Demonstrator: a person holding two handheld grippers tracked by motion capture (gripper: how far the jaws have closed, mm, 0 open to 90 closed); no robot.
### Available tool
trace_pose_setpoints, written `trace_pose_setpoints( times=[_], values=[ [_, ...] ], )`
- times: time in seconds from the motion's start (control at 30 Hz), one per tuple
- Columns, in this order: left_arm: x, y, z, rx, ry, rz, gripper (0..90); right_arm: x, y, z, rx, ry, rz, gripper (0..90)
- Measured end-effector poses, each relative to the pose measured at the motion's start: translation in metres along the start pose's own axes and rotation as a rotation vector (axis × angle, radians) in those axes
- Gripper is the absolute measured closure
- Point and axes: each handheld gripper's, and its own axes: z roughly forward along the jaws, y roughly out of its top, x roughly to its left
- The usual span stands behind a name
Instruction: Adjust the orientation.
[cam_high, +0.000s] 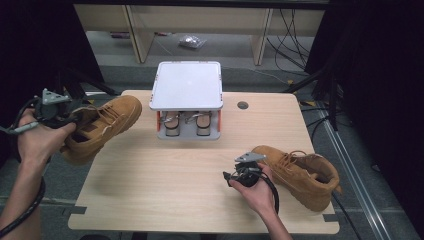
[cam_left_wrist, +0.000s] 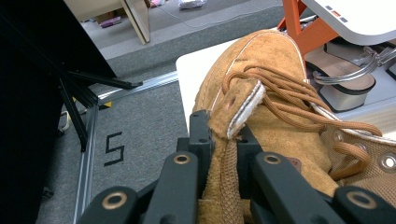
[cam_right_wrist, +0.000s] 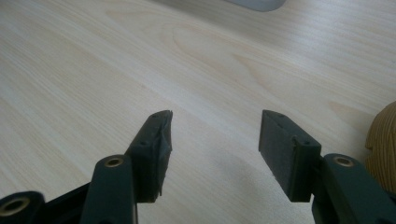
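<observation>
The left gripper (cam_high: 75, 120) is at about nine o'clock on the wooden table (cam_high: 165, 185). It pinches the tongue (cam_left_wrist: 224, 177) of a tan lace-up boot (cam_high: 102, 127) and holds that boot up, tilted, over the table's left edge. The boot's toe points toward one o'clock. In the left gripper view the two black jaws press tight on the tongue from both sides, and the brown laces (cam_left_wrist: 289, 105) lie just past them.

The right gripper (cam_high: 229, 176) is at about five o'clock on the table, in the person's right hand (cam_high: 255, 190). Its jaws are spread wide with nothing between them. In the right gripper view they hang just over bare wood.

A second tan boot (cam_high: 300, 175) lies on the table at four o'clock, just beside the right hand, with its toe pointing toward ten o'clock.

A small rack with a white top (cam_high: 187, 85) stands at twelve o'clock. A pair of sandals (cam_high: 187, 122) sits on its lower shelf.
</observation>
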Motion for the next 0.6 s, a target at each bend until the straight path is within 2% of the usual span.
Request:
trace_pose_setpoints(
  times=[0.13, 0.5, 0.6],
  values=[
    [0.0016, 0.0019, 0.0001, 0.000, 0.000, 0.001, 83.1, 0.0015, 0.0002, -0.0009, 0.011, 0.007, 0.023, 44.8],
    [0.0039, 0.0073, 0.0011, -0.014, 0.008, -0.010, 83.0, 0.0025, -0.0006, -0.0001, 0.010, 0.010, 0.024, 44.8],
    [0.0037, 0.0084, 0.0026, -0.017, 0.010, -0.011, 83.1, 0.0004, -0.0015, 0.0014, 0.000, 0.004, -0.008, 44.8]
  ],
)
